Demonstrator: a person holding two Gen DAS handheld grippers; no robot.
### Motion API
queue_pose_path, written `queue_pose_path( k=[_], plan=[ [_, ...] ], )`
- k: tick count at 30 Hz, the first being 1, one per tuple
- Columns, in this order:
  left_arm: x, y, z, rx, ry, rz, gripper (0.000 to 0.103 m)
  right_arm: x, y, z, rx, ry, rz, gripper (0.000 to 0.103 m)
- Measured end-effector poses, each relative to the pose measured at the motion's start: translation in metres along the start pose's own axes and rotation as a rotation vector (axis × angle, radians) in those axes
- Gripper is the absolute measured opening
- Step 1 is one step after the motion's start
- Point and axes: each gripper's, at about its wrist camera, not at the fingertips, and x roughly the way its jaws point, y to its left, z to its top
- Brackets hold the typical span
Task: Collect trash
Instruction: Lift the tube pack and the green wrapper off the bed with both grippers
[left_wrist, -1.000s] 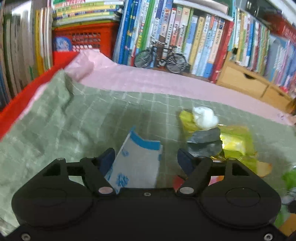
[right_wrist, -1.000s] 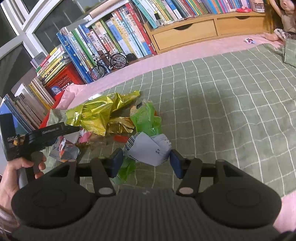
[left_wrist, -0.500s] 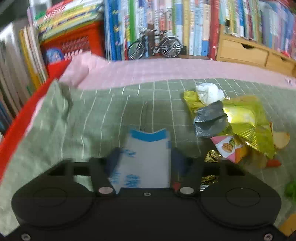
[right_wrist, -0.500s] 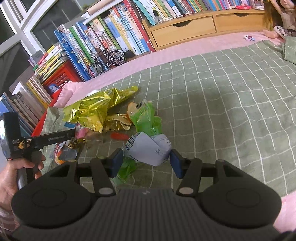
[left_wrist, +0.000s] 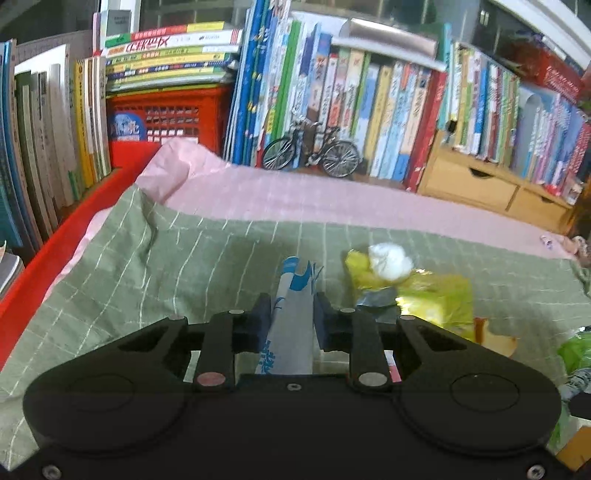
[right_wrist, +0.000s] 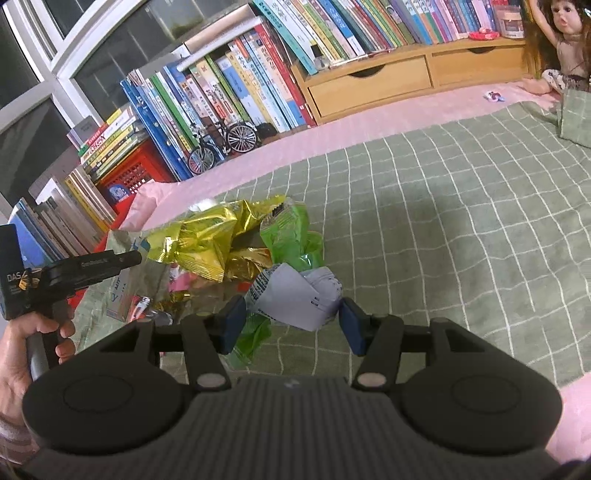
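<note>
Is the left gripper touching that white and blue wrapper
Touching. In the left wrist view the left gripper pinches the white and blue wrapper between both pads.

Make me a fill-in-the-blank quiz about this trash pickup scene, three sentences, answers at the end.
1. The left claw is shut on a white and ____ wrapper.
2. The model bicycle stands in front of a row of ____.
3. The crumpled white wrapper lies between the pads of the ____ claw.

Answers: blue; books; right

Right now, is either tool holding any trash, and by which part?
The left tool is shut on the white and blue wrapper, pinching its near end. The right tool grips the crumpled grey packet by its sides.
</note>
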Motion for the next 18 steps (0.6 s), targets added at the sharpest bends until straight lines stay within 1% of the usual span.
queue_pose_path(
  k=[5,10,14,18],
  plan=[
    [-0.026,-0.009,0.002,0.014,-0.034,-0.029,0.022,-0.015,0.002,0.001,0.002,-0.023,-0.008,0.058],
    [-0.060,-0.022,0.000,0.033,-0.067,-0.086,0.022,-0.032,0.000,-0.001,0.013,-0.038,-0.008,0.058],
    [-0.088,-0.035,-0.009,0.068,-0.092,-0.139,0.022,-0.046,0.001,-0.004,0.008,-0.046,-0.007,0.058],
    [-0.114,-0.049,-0.025,0.100,-0.101,-0.207,0.022,-0.059,0.000,-0.011,0.001,-0.046,-0.006,0.058]
  ],
)
